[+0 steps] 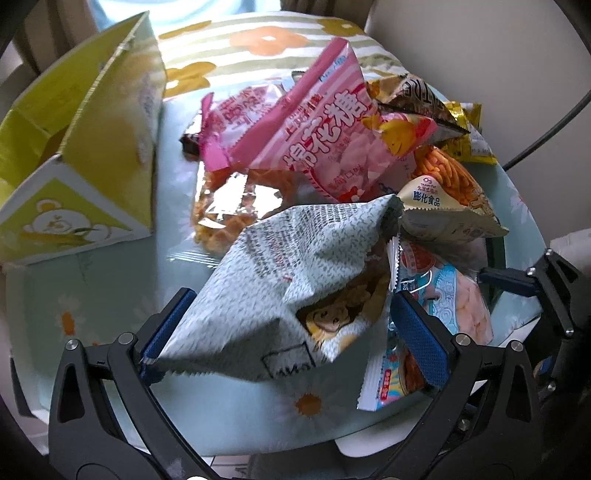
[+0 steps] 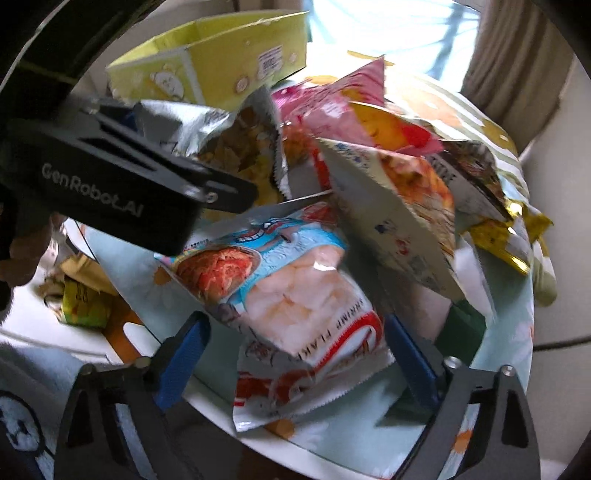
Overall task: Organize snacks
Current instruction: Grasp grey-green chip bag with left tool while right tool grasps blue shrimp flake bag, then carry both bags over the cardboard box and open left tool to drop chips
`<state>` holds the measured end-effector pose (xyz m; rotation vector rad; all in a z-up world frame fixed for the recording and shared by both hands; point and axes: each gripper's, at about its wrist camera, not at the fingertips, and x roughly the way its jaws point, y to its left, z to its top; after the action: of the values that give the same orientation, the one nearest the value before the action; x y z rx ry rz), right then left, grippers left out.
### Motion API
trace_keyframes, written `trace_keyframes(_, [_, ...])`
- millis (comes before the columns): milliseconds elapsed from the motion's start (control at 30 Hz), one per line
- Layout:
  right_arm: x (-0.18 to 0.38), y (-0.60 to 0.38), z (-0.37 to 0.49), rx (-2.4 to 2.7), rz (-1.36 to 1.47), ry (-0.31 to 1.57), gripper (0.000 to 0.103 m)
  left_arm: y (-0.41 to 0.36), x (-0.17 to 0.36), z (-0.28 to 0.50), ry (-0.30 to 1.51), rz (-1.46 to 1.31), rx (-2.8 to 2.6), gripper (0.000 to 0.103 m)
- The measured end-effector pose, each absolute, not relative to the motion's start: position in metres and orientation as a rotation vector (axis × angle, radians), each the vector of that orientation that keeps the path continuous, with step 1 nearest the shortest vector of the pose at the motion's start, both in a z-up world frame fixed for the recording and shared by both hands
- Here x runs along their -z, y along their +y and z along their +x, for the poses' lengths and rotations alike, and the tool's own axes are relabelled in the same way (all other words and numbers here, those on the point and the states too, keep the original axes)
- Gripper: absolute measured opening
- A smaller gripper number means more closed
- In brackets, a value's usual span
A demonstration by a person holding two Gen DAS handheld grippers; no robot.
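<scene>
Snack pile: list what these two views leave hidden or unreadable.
- Yellow box inside: left wrist view, hidden by its own walls and flap.
- Shrimp bag front: left wrist view, mostly covered by the grey bag.
- Gold packet print: both views, too small and crumpled.
- Bags near the window: right wrist view, washed out by glare.
- Items left of the table: right wrist view, hidden behind the left tool.

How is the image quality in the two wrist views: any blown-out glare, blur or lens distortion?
Left wrist: even, soft light, strong fisheye bending at the edges, slight blur on the grey printed bag. Right wrist: the window is blown out white, washing the pink bag; the shrimp flakes bag is motion-smeared.
</scene>
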<state>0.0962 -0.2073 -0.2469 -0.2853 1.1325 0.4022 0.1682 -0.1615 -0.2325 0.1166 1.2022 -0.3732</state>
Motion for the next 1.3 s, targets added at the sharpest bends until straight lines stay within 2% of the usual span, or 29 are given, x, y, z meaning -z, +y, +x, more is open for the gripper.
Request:
trace_keyframes(133, [0.251,-0.200,0.101,-0.423,-0.330,1.151,0.084,-0.164,0.236,0.173,1.205,0.124,0.387,0.102])
trace_keyframes(300, [0.252,-0.194,0.103,-0.459,-0.365,1.171,0.075,-0.156,0.239,0.179,1.228,0.064,0.426,0.083])
trace_keyframes(400, [0.250,-0.190,0.105,-0.468,-0.381,1.172,0.069,-0.156,0.239,0.180,1.231,0.066,0.424,0.078])
trace_keyframes(467, [0.248,-0.189,0.106,-0.469,-0.390,1.172,0.066,-0.156,0.238,0.180,1.225,0.067,0.422,0.069])
trace_keyframes(567, [0.245,-0.186,0.106,-0.465,-0.379,1.173,0.064,-0.155,0.233,0.177,1.213,0.082,0.422,0.063])
trace_keyframes(967, [0.222,-0.192,0.094,-0.472,-0.337,1.110,0.061,-0.133,0.196,0.159,1.137,0.057,0.379,0.061])
trace_keyframes(1300, [0.180,-0.184,0.091,-0.503,-0.294,1.000,0.061,-0.090,0.135,0.140,1.000,-0.004,0.273,0.061])
